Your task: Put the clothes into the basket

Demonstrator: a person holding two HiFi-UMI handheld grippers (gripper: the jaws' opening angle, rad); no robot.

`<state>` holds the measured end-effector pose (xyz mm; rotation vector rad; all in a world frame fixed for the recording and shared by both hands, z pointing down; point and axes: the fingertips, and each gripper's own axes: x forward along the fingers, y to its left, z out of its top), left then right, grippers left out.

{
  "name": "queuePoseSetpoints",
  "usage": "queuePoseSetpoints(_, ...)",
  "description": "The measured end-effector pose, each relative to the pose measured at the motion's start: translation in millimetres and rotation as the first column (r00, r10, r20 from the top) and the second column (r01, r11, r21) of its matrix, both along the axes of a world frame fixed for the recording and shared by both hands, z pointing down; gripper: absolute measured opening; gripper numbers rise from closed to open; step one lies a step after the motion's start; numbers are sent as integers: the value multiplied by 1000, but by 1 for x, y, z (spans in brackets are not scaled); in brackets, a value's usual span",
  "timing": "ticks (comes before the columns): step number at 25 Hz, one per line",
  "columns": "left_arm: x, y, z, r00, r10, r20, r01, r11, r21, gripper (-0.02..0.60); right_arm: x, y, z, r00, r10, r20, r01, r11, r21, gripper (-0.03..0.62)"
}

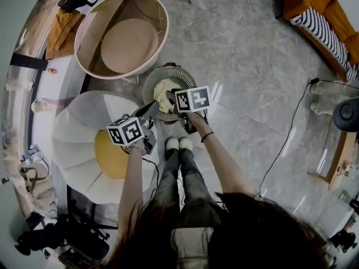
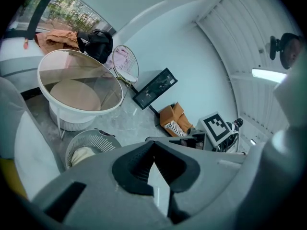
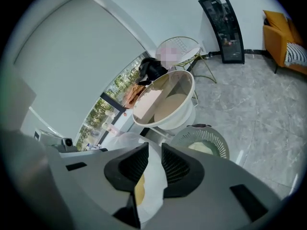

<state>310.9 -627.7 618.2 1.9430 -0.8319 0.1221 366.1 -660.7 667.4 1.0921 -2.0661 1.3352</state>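
A grey slatted basket (image 1: 180,74) stands on the floor just beyond the person's white shoes (image 1: 178,143), with a cream cloth (image 1: 164,91) lying in it. My right gripper (image 1: 171,97) hangs over the basket's near rim. In the right gripper view its jaws (image 3: 154,150) stand apart with nothing gripped, and the basket (image 3: 217,139) and cloth (image 3: 201,148) lie ahead. My left gripper (image 1: 151,112) is at the basket's near left side. In the left gripper view its tips (image 2: 153,147) meet and it holds nothing. The basket (image 2: 98,139) is at lower left there.
A round white tub-like table (image 1: 120,35) stands behind the basket. A white petal-shaped chair (image 1: 73,144) with a yellow cushion (image 1: 109,158) is at the left. Orange cloth (image 1: 61,29) lies on the window ledge. An orange sofa (image 1: 320,7) and a floor cable (image 1: 291,130) are at the right.
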Motion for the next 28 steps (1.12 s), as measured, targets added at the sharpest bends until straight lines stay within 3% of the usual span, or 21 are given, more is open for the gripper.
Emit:
queuePoseSetpoints(15, -7, 20, -94, 999, -35, -37, 40, 986, 159, 11, -10, 27, -104, 981, 58, 186, -85, 986, 140, 37)
queuePoseSetpoints(23, -3, 32, -142, 1000, -17, -21, 23, 962, 273, 11, -9, 37, -167, 970, 30, 241, -99, 955, 281, 26)
queuePoseSetpoints(28, 3, 43, -166, 1000, -8, -7, 10, 943, 334, 11, -8, 48, -205, 965, 5, 261, -107, 920, 376, 25)
